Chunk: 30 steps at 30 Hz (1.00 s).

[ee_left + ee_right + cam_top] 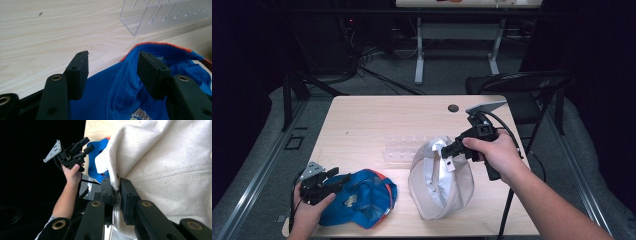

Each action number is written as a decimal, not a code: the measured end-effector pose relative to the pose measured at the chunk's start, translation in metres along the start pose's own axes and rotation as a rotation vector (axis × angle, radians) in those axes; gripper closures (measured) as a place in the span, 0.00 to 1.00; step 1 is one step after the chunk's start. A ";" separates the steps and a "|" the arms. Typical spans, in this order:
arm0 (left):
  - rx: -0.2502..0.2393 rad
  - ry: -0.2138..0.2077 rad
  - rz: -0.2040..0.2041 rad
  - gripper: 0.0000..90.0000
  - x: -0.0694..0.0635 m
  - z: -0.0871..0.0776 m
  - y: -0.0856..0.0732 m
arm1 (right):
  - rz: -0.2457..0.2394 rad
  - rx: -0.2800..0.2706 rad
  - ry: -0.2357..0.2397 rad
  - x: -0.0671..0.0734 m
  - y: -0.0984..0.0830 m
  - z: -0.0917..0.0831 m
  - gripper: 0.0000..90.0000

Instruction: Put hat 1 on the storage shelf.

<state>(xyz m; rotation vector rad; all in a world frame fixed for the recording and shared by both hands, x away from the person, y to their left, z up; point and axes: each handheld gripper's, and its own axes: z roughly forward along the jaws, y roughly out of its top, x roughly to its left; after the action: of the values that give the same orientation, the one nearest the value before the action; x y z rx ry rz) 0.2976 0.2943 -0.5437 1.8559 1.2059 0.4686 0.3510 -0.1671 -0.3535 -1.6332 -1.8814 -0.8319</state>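
A blue cap (362, 197) with an orange-edged brim lies at the table's front left. My left gripper (328, 176) rests at its left side, open, and in the left gripper view its jaws stand wide apart (112, 72) over the blue cap (120, 100) without pressing it. A cream cap (442, 185) hangs right of centre, with its lower part on the table. My right gripper (447, 150) is shut on its upper rim. In the right gripper view the pads (117, 192) pinch a fold of the cream cap (170, 170). Beyond it are the blue cap (96, 152) and the left gripper (72, 153).
A clear slotted acrylic rack (404, 147) lies on the wooden table (377, 115) behind the caps; its corner shows in the left gripper view (162, 17). A small dark round spot (453, 107) marks the far tabletop. A black folding chair (522, 85) stands beyond the right corner.
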 end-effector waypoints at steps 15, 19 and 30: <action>-0.011 -0.025 0.064 0.52 -0.016 -0.004 0.004 | 0.010 -0.067 0.087 -0.004 0.004 -0.020 0.91; -0.008 -0.035 0.075 0.52 -0.018 -0.004 0.004 | 0.030 -0.089 0.109 -0.005 0.005 -0.021 0.91; -0.018 -0.058 0.091 0.50 -0.024 -0.005 0.006 | 0.042 -0.115 0.182 -0.003 0.010 -0.024 0.91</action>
<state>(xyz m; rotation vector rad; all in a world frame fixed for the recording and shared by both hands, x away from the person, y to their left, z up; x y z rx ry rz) 0.2867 0.2741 -0.5325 1.9023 1.0789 0.4703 0.3610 -0.1856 -0.3378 -1.5990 -1.6963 -1.0510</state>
